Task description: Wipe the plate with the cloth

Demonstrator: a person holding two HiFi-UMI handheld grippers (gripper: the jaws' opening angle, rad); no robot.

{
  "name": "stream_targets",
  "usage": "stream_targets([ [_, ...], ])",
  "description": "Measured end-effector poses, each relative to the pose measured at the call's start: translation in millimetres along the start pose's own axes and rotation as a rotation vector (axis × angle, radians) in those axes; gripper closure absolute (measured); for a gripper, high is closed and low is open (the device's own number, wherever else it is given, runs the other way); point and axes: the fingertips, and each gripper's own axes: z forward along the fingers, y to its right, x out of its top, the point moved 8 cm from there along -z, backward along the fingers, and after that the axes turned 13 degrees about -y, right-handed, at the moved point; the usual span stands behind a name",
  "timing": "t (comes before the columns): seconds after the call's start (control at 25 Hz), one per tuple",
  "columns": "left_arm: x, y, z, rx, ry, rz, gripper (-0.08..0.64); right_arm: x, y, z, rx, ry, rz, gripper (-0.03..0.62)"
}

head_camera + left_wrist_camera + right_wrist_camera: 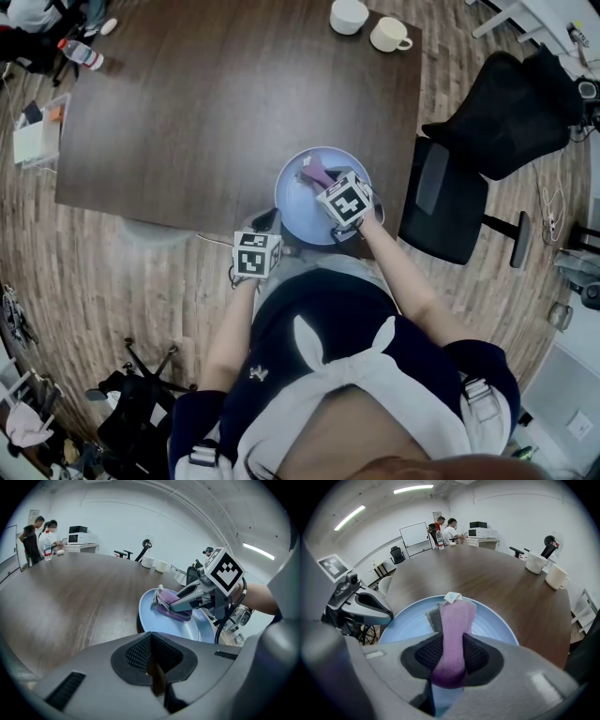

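Note:
A light blue plate (298, 211) lies at the near edge of the dark wooden table (206, 103). My right gripper (325, 184) reaches over it from the right, shut on a folded purple cloth (317, 171). In the right gripper view the cloth (457, 617) runs out between the pads of that gripper (451, 645) onto the plate (405, 623). A small white tag sits at the cloth's far end. My left gripper (266, 223) hangs by the plate's near left rim, its jaws (151, 644) closed with nothing between them. Whether it touches the plate (150, 616) I cannot tell.
Two white cups (349, 15) (389, 35) stand at the table's far right corner, a bottle (82, 54) at its far left. A black office chair (469, 159) stands close on the right. People sit at a counter far behind the table (443, 529).

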Motion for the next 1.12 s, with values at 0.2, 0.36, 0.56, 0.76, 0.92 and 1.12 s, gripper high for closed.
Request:
stream_targets([
  [0.2, -1, 0, 0, 0.002, 0.001, -0.004, 0.554, -5, 16, -2, -0.044, 0.002, 0.035, 0.471],
  [0.36, -2, 1, 0, 0.004, 0.002, -0.004, 0.554, -10, 24, -4, -0.049, -0.007, 0.055, 0.469],
  [0.56, -1, 1, 0, 0.008, 0.003, -0.001, 0.554, -14, 31, -6, -0.041, -0.008, 0.077, 0.468],
  [0.76, -3, 1, 0, 0.011, 0.008, -0.004, 0.554, -17, 30, -7, -0.015, -0.013, 0.083, 0.468],
  [0.92, -3, 2, 0, 0.014, 0.009, -0.006, 0.554, -20, 32, -8, -0.02, -0.014, 0.092, 0.468],
  [1.12, -3, 4, 1, 0.016, 0.012, -0.013, 0.554, -28, 37, -7, -0.021, -0.004, 0.107, 0.468],
])
